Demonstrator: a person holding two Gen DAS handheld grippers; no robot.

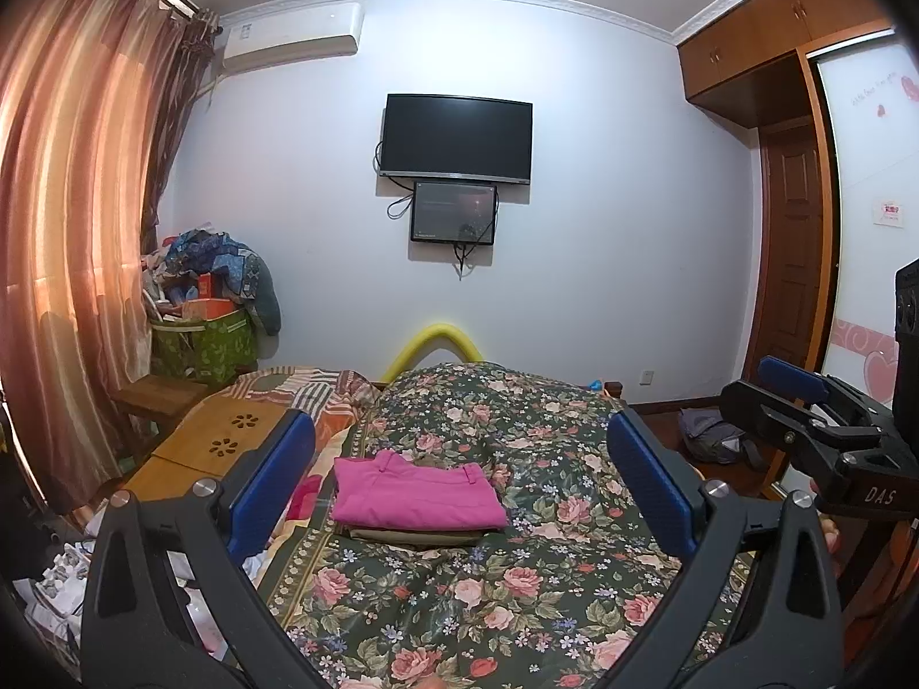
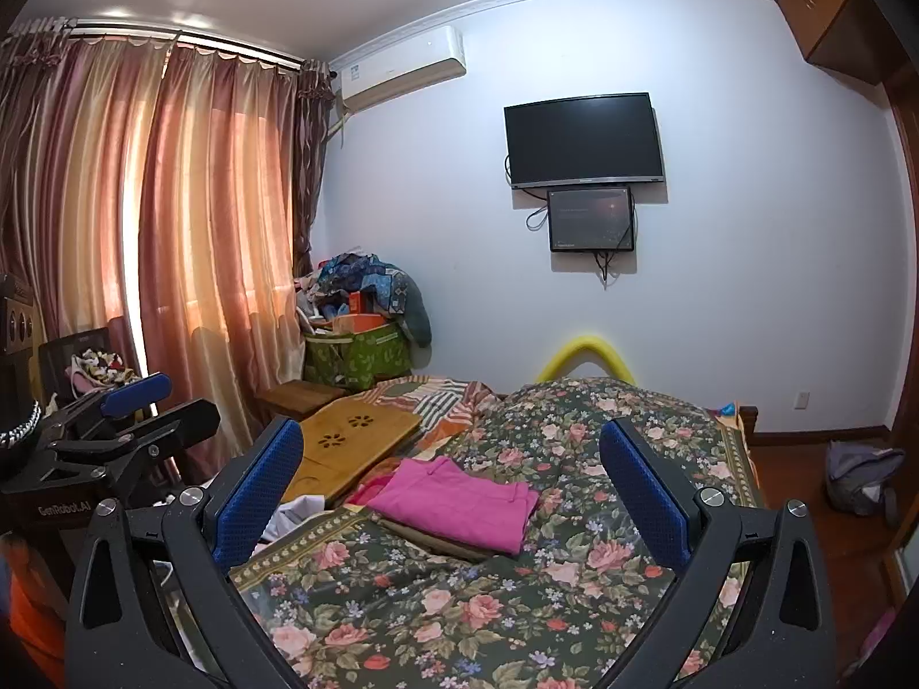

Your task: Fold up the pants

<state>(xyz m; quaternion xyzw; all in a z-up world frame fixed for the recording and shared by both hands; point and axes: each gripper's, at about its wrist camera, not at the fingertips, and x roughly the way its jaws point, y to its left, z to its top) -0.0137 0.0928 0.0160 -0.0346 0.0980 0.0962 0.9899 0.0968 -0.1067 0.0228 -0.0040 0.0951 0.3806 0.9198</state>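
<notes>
Left wrist: left gripper (image 1: 459, 479) spread wide, empty, above floral bedspread (image 1: 517, 591). Pink pants (image 1: 416, 496) folded, atop khaki garment (image 1: 413, 537), mid-bed. Right gripper (image 1: 804, 402) at right edge, spread.

Right wrist: right gripper (image 2: 451, 488) spread, empty. Pink pants (image 2: 459, 502) folded on bedspread (image 2: 459, 603), beside wooden lap tray (image 2: 350, 442).

**A lived-in home bedroom**

You are in a bedroom. A bed (image 1: 517, 574) under a floral cover fills the view ahead. At twelve o'clock a television (image 1: 456, 136) hangs on the wall, an air conditioner (image 1: 293, 37) at eleven, curtains (image 1: 74, 229) at nine, a wooden wardrobe (image 1: 758, 51) at two.
</notes>
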